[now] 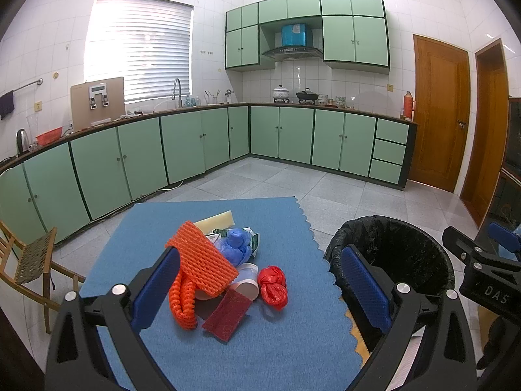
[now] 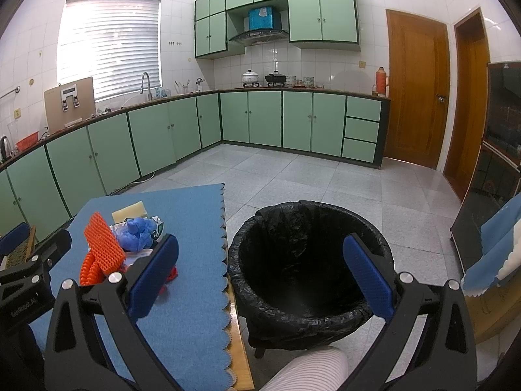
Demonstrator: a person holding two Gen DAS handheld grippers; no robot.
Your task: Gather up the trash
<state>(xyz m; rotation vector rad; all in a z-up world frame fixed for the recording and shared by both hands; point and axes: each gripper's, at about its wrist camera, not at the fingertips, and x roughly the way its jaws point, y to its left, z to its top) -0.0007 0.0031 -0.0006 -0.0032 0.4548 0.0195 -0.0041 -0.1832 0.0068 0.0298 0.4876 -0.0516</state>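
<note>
A pile of trash lies on the blue mat [image 1: 276,342] on the table: orange foam netting [image 1: 202,260], a red knotted plastic bag [image 1: 273,286], a dark red mesh piece [image 1: 226,316], a blue crumpled bag [image 1: 236,244], a pale foam block [image 1: 216,221] and a white cup [image 1: 247,275]. My left gripper [image 1: 260,290] is open above the near side of the pile. My right gripper [image 2: 260,280] is open and empty, above the near rim of the black-lined bin [image 2: 306,260]. The bin [image 1: 390,254] stands right of the table. The pile [image 2: 130,238] also shows in the right wrist view.
Green kitchen cabinets [image 1: 182,146] run along the far walls. A wooden chair [image 1: 29,260] stands left of the table. Wooden doors [image 2: 416,91] are at the right. A dark cabinet [image 2: 501,150] and a blue cloth [image 2: 495,244] are at the far right. Tiled floor [image 2: 325,182] lies beyond.
</note>
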